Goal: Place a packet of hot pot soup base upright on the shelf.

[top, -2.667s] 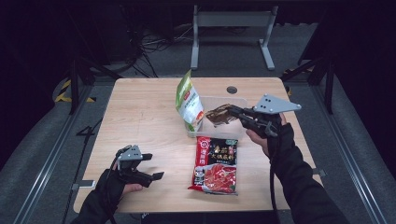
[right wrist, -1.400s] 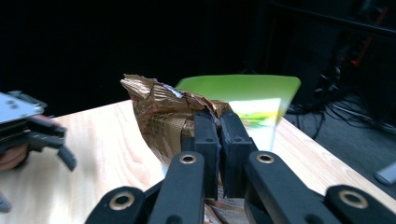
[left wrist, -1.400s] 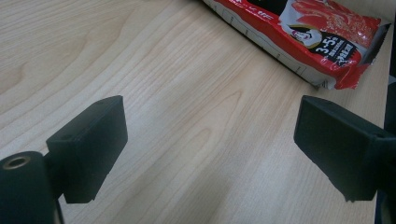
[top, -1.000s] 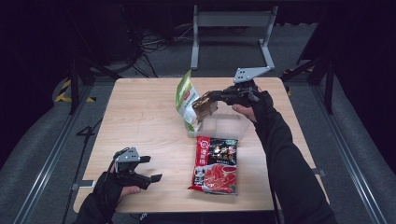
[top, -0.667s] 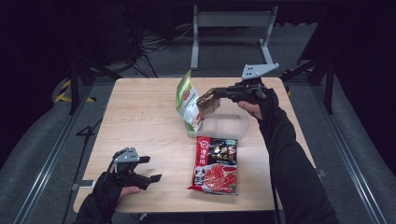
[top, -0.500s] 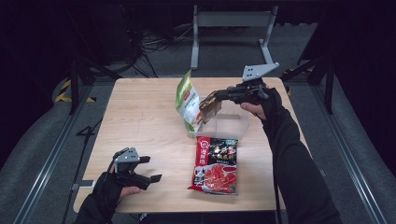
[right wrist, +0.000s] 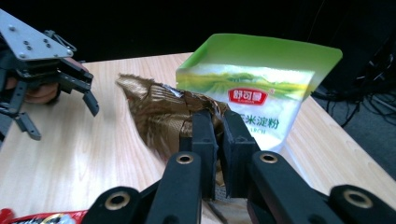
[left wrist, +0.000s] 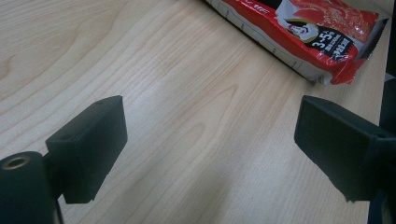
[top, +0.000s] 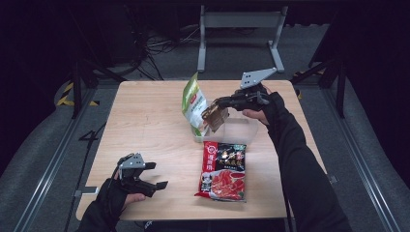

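Observation:
My right gripper (top: 218, 104) is shut on the top of a crumpled brown packet (top: 215, 117), which hangs above the left end of a clear plastic box (top: 249, 135). In the right gripper view the jaws (right wrist: 217, 133) pinch the brown packet (right wrist: 159, 116) right in front of an upright green and white pouch (right wrist: 254, 100). That pouch (top: 192, 102) stands at the box's left side. A red and black snack packet (top: 223, 164) lies flat nearer the front. My left gripper (top: 151, 176) rests open at the front left, its jaws (left wrist: 210, 130) wide over bare wood.
The wooden table (top: 145, 121) has open room on its left half. The red packet's corner (left wrist: 317, 32) lies just beyond the left gripper's jaws. A grey metal frame (top: 239, 21) stands on the floor behind the table.
The right gripper lifted the brown packet up from the box and carried it left toward the green pouch; the packet now hangs lower. The left gripper kept still.

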A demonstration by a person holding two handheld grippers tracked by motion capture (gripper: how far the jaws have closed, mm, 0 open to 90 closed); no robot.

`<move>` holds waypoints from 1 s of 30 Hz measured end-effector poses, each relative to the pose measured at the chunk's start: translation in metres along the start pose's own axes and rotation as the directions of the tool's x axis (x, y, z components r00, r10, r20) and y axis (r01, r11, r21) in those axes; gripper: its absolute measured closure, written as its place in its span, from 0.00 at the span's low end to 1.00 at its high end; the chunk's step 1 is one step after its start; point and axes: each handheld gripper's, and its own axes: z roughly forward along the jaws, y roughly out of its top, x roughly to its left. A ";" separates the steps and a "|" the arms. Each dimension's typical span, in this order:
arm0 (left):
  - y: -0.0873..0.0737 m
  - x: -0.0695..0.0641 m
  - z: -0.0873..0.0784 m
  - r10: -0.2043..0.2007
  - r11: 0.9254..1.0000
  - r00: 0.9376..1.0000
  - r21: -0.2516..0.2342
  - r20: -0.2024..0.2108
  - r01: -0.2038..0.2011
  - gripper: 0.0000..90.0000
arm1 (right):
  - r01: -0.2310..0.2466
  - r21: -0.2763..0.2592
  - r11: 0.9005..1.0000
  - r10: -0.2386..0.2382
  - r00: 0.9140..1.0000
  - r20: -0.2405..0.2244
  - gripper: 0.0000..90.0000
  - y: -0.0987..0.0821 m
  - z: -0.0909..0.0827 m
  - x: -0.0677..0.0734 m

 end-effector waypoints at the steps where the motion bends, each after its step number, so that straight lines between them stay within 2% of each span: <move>1: 0.000 0.000 0.000 -0.001 1.000 1.000 -0.001 0.002 0.001 0.12 | 0.009 0.004 1.000 -0.009 1.000 -0.003 0.94 0.002 0.003 0.002; 4: 0.000 0.000 0.000 0.008 1.000 1.000 0.001 0.002 -0.008 0.12 | 0.033 0.022 0.999 -0.034 0.999 0.014 0.94 0.006 0.013 0.005; 6: 0.000 0.000 0.000 0.008 1.000 1.000 -0.001 0.004 -0.008 0.12 | 0.043 0.003 0.999 -0.043 0.999 -0.007 0.95 0.008 0.017 0.008; 10: 0.000 0.000 0.000 0.000 1.000 1.000 -0.001 0.007 0.000 0.12 | 0.062 -0.002 0.998 -0.062 0.998 -0.018 0.95 0.012 0.022 0.013; 14: 0.000 0.000 0.000 0.005 1.000 1.000 0.000 0.005 -0.005 0.12 | 0.060 0.026 0.998 -0.060 0.998 0.004 0.97 0.006 0.028 0.012; 15: 0.000 0.000 0.000 0.002 1.000 1.000 0.001 0.006 -0.002 0.12 | 0.057 0.028 0.998 -0.057 0.998 -0.006 0.98 0.003 0.028 0.011; 19: 0.000 0.000 0.000 0.004 1.000 1.000 0.002 0.007 -0.004 0.12 | 0.044 0.064 0.997 -0.046 0.998 0.043 0.98 -0.009 0.033 0.009; 21: 0.000 0.000 0.000 0.006 1.000 1.000 0.005 0.007 -0.006 0.12 | 0.008 0.027 1.000 -0.010 0.997 0.073 0.97 -0.016 0.027 0.003; 24: 0.000 0.001 0.001 0.003 1.000 1.000 0.004 0.004 -0.003 0.12 | -0.014 0.015 1.000 0.012 0.993 0.115 0.97 -0.024 0.023 -0.001; 26: 0.000 0.001 0.001 0.004 1.000 1.000 0.004 0.001 -0.004 0.12 | -0.021 0.003 1.000 0.021 0.988 0.150 0.96 -0.027 0.020 -0.001; 27: 0.000 0.000 0.001 0.005 1.000 1.000 0.003 0.000 -0.005 0.12 | -0.027 -0.003 1.000 0.027 0.983 0.183 0.91 -0.029 0.019 -0.001; 28: 0.000 0.000 0.002 0.002 1.000 1.000 0.002 0.001 -0.002 0.12 | -0.039 -0.002 0.999 0.038 0.973 0.227 0.89 -0.030 0.019 -0.002; 30: 0.001 0.000 0.001 0.007 1.000 1.000 0.003 0.000 -0.007 0.12 | -0.051 -0.004 0.999 0.051 0.968 0.246 0.89 -0.034 0.018 -0.002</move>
